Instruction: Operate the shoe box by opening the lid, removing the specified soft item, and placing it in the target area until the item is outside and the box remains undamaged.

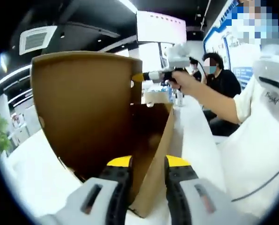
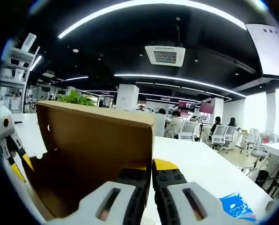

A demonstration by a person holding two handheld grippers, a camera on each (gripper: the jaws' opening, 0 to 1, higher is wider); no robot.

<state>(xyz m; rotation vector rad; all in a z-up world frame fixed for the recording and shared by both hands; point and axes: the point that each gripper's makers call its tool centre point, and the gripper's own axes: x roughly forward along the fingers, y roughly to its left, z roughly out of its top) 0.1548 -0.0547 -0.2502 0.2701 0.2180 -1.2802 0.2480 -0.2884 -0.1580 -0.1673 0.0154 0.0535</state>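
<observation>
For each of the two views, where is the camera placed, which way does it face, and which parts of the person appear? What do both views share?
Left gripper view: rides on the left claw, facing the open shoe box, jaws astride its side wall; the person's hand holds the right claw at the raised lid's edge.
Right gripper view: rides on the right claw, facing the lid and the office; the left claw shows at the left edge.
Shared: the brown box on the white table.

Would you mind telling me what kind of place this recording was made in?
Most likely an open-plan office: rows of office chairs at white desks, a ceiling air-conditioning cassette and long strip lights.
</observation>
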